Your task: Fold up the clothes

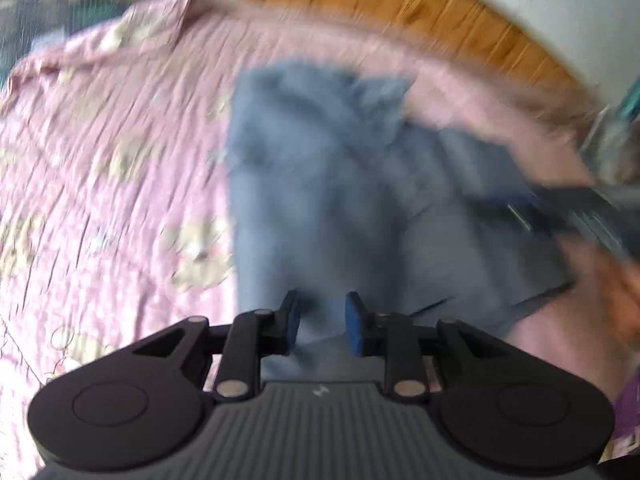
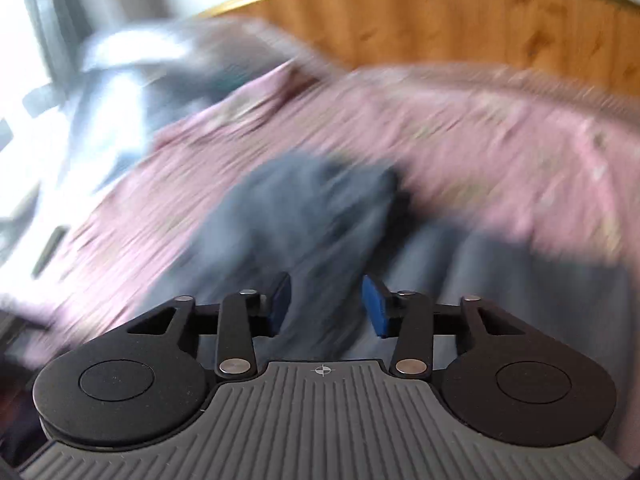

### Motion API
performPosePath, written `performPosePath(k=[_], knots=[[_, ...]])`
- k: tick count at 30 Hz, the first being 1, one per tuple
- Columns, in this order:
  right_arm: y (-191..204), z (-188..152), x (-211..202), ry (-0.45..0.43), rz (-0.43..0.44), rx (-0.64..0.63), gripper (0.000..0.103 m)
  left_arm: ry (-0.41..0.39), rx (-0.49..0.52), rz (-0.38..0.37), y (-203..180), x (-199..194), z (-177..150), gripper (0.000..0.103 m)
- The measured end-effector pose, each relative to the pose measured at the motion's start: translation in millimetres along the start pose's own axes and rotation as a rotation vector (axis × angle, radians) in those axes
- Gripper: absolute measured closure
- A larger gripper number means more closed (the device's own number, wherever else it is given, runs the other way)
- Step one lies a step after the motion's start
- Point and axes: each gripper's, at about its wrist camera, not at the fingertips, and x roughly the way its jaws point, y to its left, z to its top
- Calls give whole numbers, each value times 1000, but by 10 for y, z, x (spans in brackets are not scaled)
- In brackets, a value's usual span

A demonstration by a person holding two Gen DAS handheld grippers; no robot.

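A grey-blue garment [image 1: 320,184] lies spread on a pink patterned bedspread [image 1: 120,160]; both views are motion-blurred. My left gripper [image 1: 322,320] hovers over the garment's near end, jaws apart, blue pads showing, nothing between them. In the right wrist view the same garment [image 2: 296,208] lies bunched ahead, with more grey cloth [image 2: 500,280] to the right. My right gripper [image 2: 326,306] is open just above it, empty. The right gripper's dark body [image 1: 592,208] shows blurred at the right edge of the left wrist view.
A wooden headboard [image 2: 440,20] runs along the far side of the bed, with a white wall [image 1: 560,8] behind. A blurred grey-silver object [image 2: 120,80] and bright window light sit at the far left. The bedspread [image 2: 480,140] covers the surface around the garment.
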Motion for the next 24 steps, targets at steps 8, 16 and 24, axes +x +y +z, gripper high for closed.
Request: performPosePath(k=[8,16,24], knots=[[282,-599,90,126,-49,-45,80,-60,154,-73,32,-213,575,73],[550,-245,229,49,-141,-85,77,-83,160,-9,243,879,1805,74],[663,-352,279,31,-241,5,68,-73,196,-101,315,867,1888,77]])
